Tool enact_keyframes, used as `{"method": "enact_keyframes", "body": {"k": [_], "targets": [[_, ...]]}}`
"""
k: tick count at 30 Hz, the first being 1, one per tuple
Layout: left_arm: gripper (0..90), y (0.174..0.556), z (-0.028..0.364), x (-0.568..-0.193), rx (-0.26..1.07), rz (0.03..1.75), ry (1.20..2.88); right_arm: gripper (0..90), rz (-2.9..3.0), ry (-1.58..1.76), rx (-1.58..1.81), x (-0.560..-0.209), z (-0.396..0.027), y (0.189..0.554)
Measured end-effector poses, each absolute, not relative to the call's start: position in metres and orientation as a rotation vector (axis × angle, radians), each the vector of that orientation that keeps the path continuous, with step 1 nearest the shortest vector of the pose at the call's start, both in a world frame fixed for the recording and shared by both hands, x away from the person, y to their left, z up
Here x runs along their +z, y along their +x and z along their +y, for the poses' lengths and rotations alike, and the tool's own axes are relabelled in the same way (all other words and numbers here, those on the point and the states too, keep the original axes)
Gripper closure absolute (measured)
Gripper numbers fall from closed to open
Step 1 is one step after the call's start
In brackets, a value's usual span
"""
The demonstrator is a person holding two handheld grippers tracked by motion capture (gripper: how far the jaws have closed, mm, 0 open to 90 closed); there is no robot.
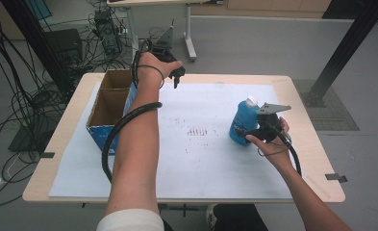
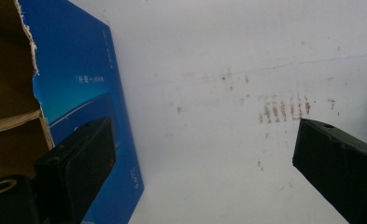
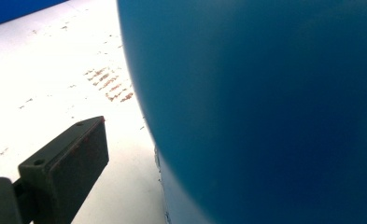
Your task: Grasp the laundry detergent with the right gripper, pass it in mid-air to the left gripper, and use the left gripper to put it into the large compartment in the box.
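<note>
In the right gripper view, the blue bottle [image 3: 265,107] fills the frame so closely that its cap, label and base run past the edges, and it hides one jaw of the right gripper [image 1: 254,133]; whether both jaws press the bottle cannot be told. In the high view, the person's hand covers most of that gripper. The cardboard box [image 2: 13,93] is cut off at the left edge of the left gripper view, its printed lettering too small to read. In the high view, the left forearm [image 1: 136,144] hides part of the box's near wall, and the left gripper [image 1: 176,77] is partly covered by the hand.
</note>
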State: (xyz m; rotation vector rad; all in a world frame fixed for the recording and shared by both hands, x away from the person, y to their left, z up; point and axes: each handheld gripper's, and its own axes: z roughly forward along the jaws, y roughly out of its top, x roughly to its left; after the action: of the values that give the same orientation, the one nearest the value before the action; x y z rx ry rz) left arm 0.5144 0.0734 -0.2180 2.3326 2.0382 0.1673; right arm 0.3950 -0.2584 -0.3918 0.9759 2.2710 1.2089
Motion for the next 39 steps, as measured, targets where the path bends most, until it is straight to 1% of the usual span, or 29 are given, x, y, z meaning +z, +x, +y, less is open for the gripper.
{"method": "enact_keyframes", "body": {"k": [39], "targets": [[6.6, 0.5148, 0.0734, -0.2144, 0.173, 2.029, 2.328, 1.9, 2.269, 0.975, 1.214, -0.3899, -0.2591, 0.3957]]}}
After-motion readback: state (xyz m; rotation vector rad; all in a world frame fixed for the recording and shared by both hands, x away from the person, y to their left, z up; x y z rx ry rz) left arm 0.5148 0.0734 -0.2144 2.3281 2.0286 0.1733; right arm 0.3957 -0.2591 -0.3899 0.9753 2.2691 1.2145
